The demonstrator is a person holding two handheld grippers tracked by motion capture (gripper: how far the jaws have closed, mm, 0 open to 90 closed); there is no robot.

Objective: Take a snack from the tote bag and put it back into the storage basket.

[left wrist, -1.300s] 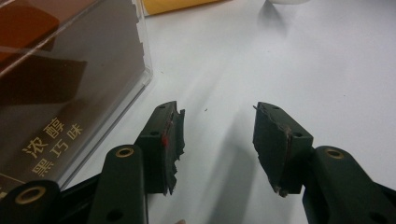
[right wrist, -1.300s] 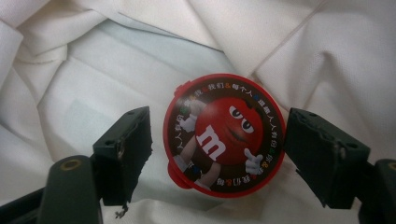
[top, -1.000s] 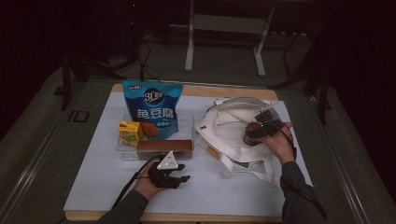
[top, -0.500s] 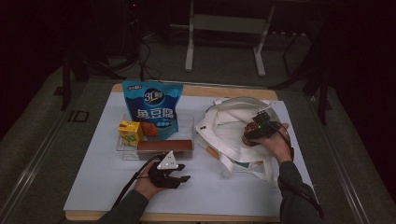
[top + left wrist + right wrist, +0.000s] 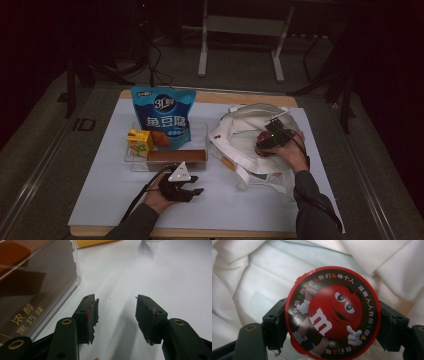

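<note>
High view, 1 table under a white sheet (image 5: 115, 195). The right gripper (image 5: 270, 141) was held over a white cloth bag (image 5: 240, 145) at the right of the table, its 2 jaws closed on the sides of a round red candy tub (image 5: 263, 146). In the right gripper view the tub (image 5: 333, 315) sat between the black jaws, 1 pad pressed against each side of its red rim, its printed lid facing the camera and showing a red cartoon character with a white letter m. White folds of the bag (image 5: 249, 272) lay behind and around the tub.

The left gripper (image 5: 182, 189) rested on the sheet at the near centre, just near of a clear plastic tray (image 5: 200, 131). Its jaws stood about half open with nothing between them; in the left gripper view the left gripper (image 5: 117, 315) showed 2 worn pads apart over bare white sheet (image 5: 162, 272).

In the tray lay a long brown box (image 5: 176, 157) along the near edge, a yellow carton (image 5: 139, 142) at the left and a blue snack pouch (image 5: 162, 117) standing at the far side. The brown box (image 5: 25, 290), with gold lettering, lay just left of the left pad.
</note>
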